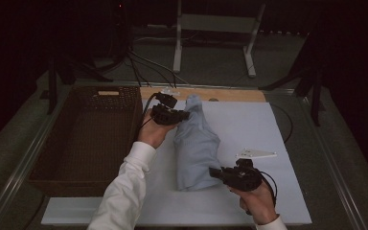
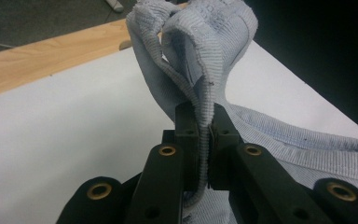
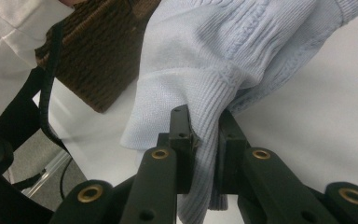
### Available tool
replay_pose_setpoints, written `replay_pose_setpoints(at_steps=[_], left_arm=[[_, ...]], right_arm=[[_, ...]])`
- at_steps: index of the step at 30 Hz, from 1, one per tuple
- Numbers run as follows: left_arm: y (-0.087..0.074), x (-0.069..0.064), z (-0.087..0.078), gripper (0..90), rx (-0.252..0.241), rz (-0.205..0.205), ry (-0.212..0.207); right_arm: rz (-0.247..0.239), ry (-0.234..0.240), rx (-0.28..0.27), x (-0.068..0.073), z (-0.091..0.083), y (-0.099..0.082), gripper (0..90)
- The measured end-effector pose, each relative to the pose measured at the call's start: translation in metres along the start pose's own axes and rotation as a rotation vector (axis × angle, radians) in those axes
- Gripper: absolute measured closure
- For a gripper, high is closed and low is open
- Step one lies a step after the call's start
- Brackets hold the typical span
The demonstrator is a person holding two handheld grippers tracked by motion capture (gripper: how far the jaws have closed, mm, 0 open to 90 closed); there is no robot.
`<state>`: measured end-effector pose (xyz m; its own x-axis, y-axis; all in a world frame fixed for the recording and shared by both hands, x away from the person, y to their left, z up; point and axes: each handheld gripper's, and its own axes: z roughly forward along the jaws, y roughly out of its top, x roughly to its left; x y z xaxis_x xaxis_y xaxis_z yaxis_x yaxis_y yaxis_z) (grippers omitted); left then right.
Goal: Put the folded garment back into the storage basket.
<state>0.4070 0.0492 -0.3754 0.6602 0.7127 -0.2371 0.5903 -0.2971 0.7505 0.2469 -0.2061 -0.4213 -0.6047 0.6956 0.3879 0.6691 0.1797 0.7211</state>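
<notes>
A light blue knitted garment [image 1: 196, 143] lies folded lengthwise on the white board [image 1: 249, 124]. My left gripper [image 1: 184, 115] holds its far end, shut on a ribbed hem [image 2: 204, 107] that bunches up above the jaws. My right gripper [image 1: 214, 172] grips the near end, shut on a thick ribbed fold of the garment [image 3: 205, 126]. Between the two grippers the cloth [image 3: 242, 42] hangs slightly raised.
A brown woven basket [image 1: 88, 136] stands left of the board, close to my left sleeve [image 1: 124, 191]. A strip of bare wood [image 1: 239, 94] runs along the board's far edge. A white three-cornered plate [image 1: 256, 154] rides above my right gripper.
</notes>
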Motion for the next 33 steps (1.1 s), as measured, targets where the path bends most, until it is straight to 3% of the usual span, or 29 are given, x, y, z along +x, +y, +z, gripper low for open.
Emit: replay_pose_setpoints(at_steps=[33], left_arm=[[0.020, 0.003, -0.027, 86.4, -0.045, 0.022, 0.006]], right_arm=[[0.001, 0.042, -0.032, 0.012, 0.016, 0.027, 80.5]])
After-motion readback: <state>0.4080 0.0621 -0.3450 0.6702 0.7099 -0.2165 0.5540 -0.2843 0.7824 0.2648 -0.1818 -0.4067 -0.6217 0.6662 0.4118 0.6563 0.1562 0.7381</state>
